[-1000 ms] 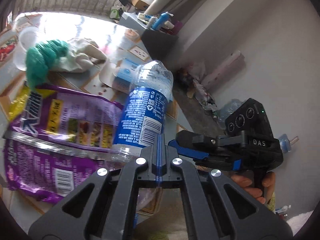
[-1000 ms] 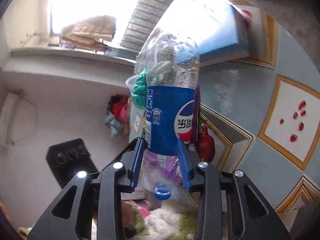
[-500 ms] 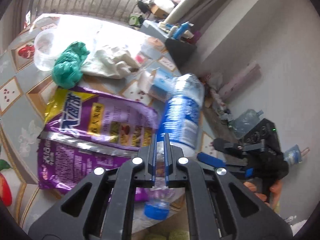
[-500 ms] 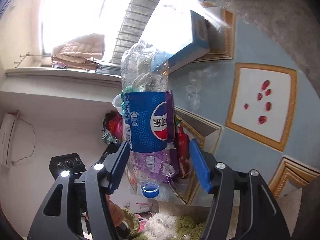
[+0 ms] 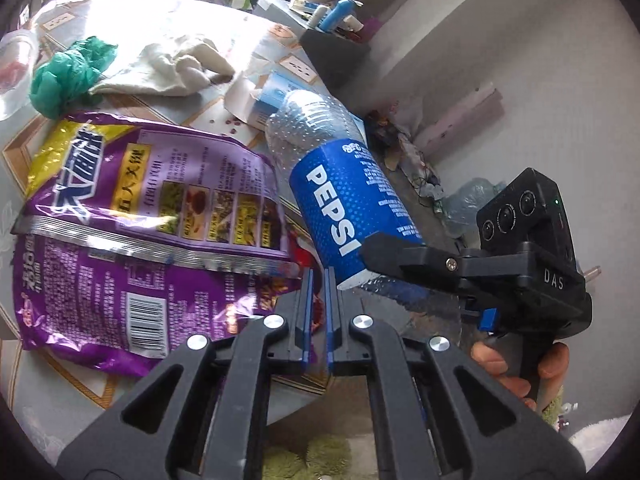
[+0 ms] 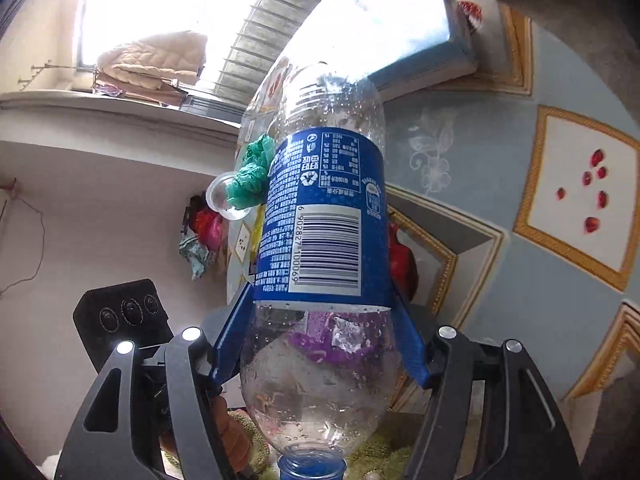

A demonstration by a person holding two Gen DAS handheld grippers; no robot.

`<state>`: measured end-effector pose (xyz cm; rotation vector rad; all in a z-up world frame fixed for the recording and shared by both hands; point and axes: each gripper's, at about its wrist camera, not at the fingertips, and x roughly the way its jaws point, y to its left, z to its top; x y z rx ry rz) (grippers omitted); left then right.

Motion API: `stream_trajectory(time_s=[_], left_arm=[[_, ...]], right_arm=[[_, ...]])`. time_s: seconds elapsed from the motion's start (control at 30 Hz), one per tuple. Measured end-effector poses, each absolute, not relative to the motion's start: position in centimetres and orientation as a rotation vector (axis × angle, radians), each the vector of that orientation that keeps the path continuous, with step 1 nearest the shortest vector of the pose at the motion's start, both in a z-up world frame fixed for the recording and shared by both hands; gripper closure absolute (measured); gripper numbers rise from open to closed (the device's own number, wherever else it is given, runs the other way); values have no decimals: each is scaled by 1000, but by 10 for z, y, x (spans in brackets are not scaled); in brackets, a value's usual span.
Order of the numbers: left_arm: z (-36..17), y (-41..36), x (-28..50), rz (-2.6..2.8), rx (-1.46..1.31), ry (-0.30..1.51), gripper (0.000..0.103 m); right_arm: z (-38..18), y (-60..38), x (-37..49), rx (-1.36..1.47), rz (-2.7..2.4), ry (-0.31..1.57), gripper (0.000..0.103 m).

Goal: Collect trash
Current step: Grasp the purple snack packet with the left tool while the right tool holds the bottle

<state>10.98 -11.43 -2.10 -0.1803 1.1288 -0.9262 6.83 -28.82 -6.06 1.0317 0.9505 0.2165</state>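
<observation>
An empty clear Pepsi bottle [image 6: 320, 240] with a blue label is clamped between the blue pads of my right gripper [image 6: 320, 312], cap end toward the camera. In the left wrist view the same bottle [image 5: 340, 196] is held at the table's edge by the right gripper [image 5: 404, 264]. My left gripper [image 5: 318, 280] is shut with only a thin slit between its pads and holds nothing, just in front of a purple snack bag [image 5: 132, 232] lying flat on the table.
On the patterned tablecloth [image 5: 24, 380] lie a green crumpled bag [image 5: 68, 76], a white cloth [image 5: 176, 68], a blue-white carton [image 5: 272, 100] and a clear plastic cup [image 5: 12, 72]. A black stand [image 5: 336, 52] with small items is behind. The floor lies to the right.
My left gripper let go of the bottle neck and now stands shut and empty. My right gripper closed on the bottle's body and holds it nearer its camera.
</observation>
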Motion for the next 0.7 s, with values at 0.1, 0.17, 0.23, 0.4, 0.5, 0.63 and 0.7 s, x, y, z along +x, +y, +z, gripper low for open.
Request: stream_trajectory(time_s=[0.1,0.17,0.23,0.4,0.5,0.63,0.7], left_arm=[[-23,-121,100,-964,-164,1127,101],[-22,-120,99,-965,-158,1115,100],[-17,-111,99,-943,-153,1087,99],[-6,-73,118,-810,-145,997,96],[-1,-47,126,-695,-130,949,92],[-8,-14,138,-576,-150,944,91],[-12,-2,145,-527,-162,952,87]], right_arm=[[-51,-300,57,997,166,929,39],[-45,-301,56,956,116,933,39],[-46,-304,55,949,106,928,39],[-46,-307,46,908,126,921,40],[-37,-295,54,858,157,916,40],[-37,-280,61,785,182,941,40],[-39,-273,65,760,188,961,40]])
